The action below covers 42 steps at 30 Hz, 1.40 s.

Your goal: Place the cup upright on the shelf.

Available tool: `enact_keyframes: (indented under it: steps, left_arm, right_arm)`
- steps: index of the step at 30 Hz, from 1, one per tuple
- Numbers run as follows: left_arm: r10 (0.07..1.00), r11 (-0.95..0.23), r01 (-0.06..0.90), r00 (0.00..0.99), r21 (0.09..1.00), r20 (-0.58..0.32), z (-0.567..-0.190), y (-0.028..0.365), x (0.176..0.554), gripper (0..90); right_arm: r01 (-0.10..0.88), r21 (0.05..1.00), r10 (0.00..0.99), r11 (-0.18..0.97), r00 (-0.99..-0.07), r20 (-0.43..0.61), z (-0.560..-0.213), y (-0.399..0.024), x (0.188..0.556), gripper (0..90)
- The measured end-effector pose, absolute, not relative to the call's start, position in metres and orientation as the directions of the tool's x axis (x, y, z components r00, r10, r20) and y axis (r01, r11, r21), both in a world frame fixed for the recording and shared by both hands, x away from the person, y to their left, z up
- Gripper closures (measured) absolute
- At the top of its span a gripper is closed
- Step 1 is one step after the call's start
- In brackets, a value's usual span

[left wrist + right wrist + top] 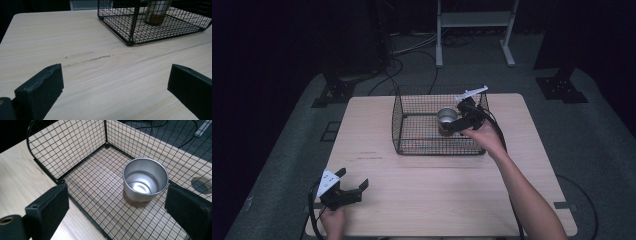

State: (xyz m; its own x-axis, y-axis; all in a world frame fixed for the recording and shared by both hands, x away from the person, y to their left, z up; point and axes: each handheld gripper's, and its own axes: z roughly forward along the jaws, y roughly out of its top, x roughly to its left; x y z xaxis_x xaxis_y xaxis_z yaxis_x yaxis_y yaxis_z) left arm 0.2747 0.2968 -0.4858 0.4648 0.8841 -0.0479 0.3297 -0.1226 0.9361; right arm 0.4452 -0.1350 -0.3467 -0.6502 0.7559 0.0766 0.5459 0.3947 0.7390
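Observation:
A black wire basket (398, 125) stands on the far half of the pale wooden table (437, 195). Inside it, toward the right, a shiny metal cup (446, 116) stands upright on a brownish base, mouth up and empty. My right gripper (458, 119) hangs over the basket's right side next to the cup. In the right gripper view its jaws are spread wide; the gripper (116, 195) is open above the cup (145, 178) and the basket (82, 162). My left gripper (354, 178) rests open near the table's front left corner, holding nothing, its view facing the basket (130, 27) and cup (156, 11).
A faint dark scuff (369, 156) marks the table in front of the basket. On the floor beyond lie cables (412, 55), a white frame stand (474, 20) and two black stand bases (334, 92) (562, 87).

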Motion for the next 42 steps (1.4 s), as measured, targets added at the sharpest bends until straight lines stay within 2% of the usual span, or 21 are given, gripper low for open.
enact_keyframes:
  steps: [12, 26, 42]
  left_arm:
    - [0.884, -0.123, 0.330, 0.464, 0.936, -0.048, -0.486, 0.297, 0.275, 0.0]
    - [0.884, -0.127, 0.330, 0.465, 0.935, -0.044, -0.486, 0.297, 0.275, 0.0]
    - [0.885, -0.125, 0.332, 0.463, 0.935, -0.046, -0.486, 0.296, 0.275, 0.0]
  right_arm:
    - [0.515, 0.743, 0.725, 0.428, -0.686, 0.057, -0.346, -0.139, 0.424, 4.8]
    - [0.504, 0.763, 0.711, 0.405, -0.698, 0.085, -0.348, -0.158, 0.401, 4.8]
    - [0.516, 0.769, 0.710, 0.377, -0.695, 0.118, -0.370, -0.184, 0.373, 4.8]
